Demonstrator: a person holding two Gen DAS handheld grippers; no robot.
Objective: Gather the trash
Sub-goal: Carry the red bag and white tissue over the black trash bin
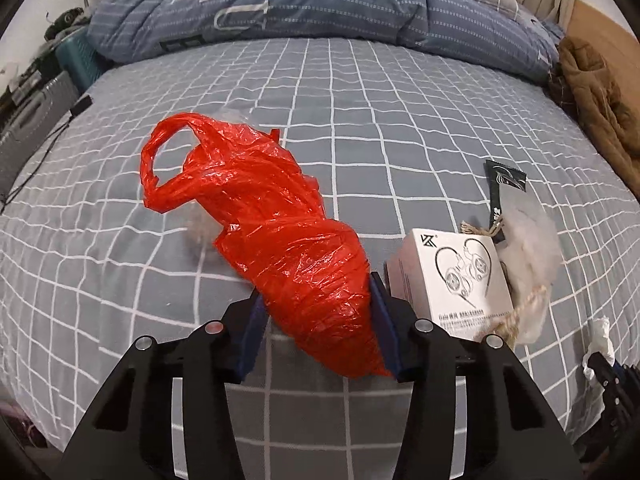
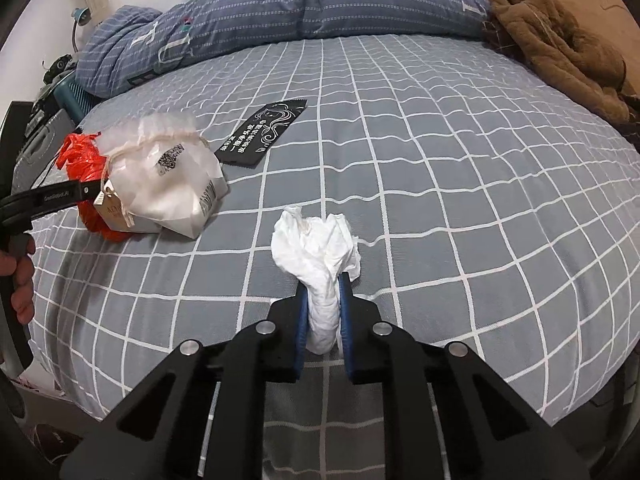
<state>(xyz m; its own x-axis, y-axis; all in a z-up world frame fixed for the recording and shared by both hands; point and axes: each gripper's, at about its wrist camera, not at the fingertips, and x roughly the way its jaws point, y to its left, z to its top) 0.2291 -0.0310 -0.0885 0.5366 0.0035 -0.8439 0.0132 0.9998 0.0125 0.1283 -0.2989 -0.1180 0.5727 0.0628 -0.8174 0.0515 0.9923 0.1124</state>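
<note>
A crumpled red plastic bag [image 1: 256, 208] lies on the grey checked bed sheet [image 1: 360, 120]. My left gripper [image 1: 316, 296] is shut on its near end, and both blue pads press into the plastic. In the right wrist view my right gripper [image 2: 323, 288] is shut on a twisted white tissue [image 2: 316, 240], which fans out above the pads. Right of the bag lie a white earphone box [image 1: 452, 280], a white drawstring pouch [image 2: 168, 184] and a black sachet [image 2: 264, 136]. The red bag [image 2: 80, 160] shows behind the pouch.
A rumpled blue quilt [image 1: 280, 8] runs across the far side of the bed. A brown garment [image 2: 560, 52] is heaped at the far right. A grey suitcase [image 1: 36, 120] stands off the bed's left edge. A hand [image 2: 20, 280] holds the left tool.
</note>
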